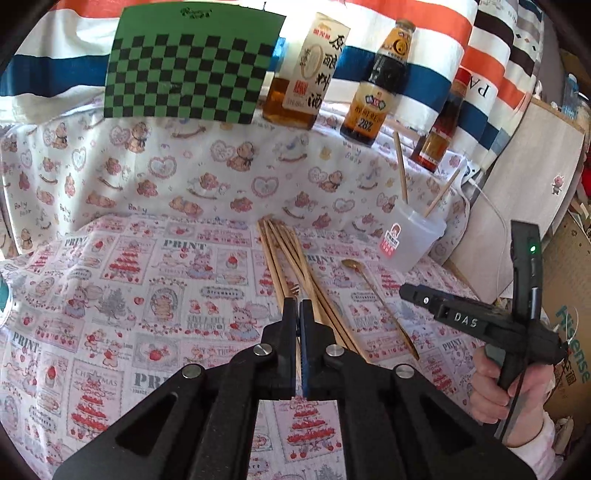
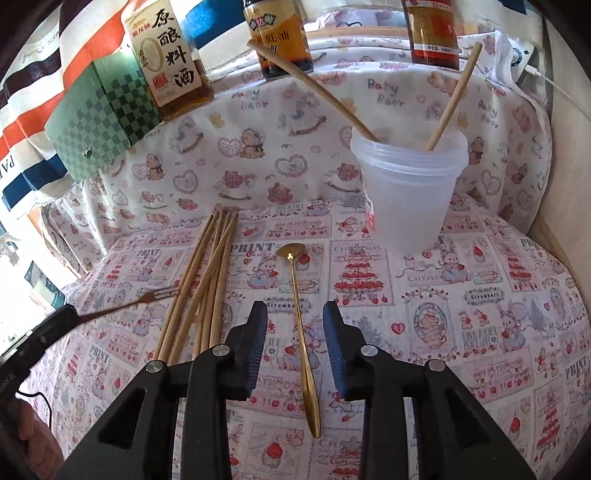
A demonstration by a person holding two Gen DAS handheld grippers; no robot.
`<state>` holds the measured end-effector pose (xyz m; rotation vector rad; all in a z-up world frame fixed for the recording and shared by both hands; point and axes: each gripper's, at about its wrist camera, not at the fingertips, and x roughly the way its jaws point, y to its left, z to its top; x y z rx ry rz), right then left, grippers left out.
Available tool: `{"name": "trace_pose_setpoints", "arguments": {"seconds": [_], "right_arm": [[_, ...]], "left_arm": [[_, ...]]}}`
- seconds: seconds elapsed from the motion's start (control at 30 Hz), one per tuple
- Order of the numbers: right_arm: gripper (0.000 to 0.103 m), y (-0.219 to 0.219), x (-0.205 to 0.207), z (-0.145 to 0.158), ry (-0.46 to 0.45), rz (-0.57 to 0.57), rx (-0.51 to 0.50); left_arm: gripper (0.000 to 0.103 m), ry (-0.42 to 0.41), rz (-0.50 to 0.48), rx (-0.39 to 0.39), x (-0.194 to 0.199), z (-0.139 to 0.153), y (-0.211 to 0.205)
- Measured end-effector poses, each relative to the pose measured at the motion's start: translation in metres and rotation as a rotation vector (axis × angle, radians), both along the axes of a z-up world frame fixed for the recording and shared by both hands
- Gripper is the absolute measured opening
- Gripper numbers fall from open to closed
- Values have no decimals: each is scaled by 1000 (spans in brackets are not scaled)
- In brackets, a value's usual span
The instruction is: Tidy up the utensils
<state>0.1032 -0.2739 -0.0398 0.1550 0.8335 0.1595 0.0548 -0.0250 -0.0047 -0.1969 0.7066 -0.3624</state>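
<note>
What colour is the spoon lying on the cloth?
Gold, shiny metal. The spoon shows best in the right wrist view, between the open claw's fingers.

I see bare cloth (image 2: 461, 332) to the right of the gold spoon (image 2: 301, 325). The chopsticks (image 2: 207, 280) block the left, the plastic cup (image 2: 410, 192) stands behind.

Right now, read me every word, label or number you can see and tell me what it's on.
"原酿料酒": wine bottle
"28%": dark sauce bottle
"DAS": right gripper
"Hisense": cardboard box
"PRINT", "CHRISTMAS", "Strawberry": front tablecloth
"Baby Bear": bear cloth
Cup sticker, third bottle: too small or blurred.
</note>
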Motion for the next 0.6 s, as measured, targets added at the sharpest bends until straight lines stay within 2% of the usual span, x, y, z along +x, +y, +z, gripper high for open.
{"name": "trace_pose_setpoints", "arguments": {"seconds": [0.17, 0.27, 0.33, 0.43, 0.53, 0.6], "right_arm": [[33, 5, 9, -15, 39, 16, -27], [33, 10, 11, -11, -13, 16, -64], [33, 12, 18, -9, -1, 0, -92], [33, 16, 34, -1, 44, 22, -80], [33, 26, 54, 3, 76, 12, -169], [33, 29, 68, -1, 106, 16, -177]], "left_arm": [[0, -88, 37, -52, -7, 15, 15], [0, -149, 67, -39, -12, 22, 18], [0, -177, 87, -12, -13, 23, 18], [0, -190, 109, 25, -9, 20, 19], [0, -177, 131, 36, -4, 15, 23], [0, -175, 135, 27, -2, 14, 26]]}}
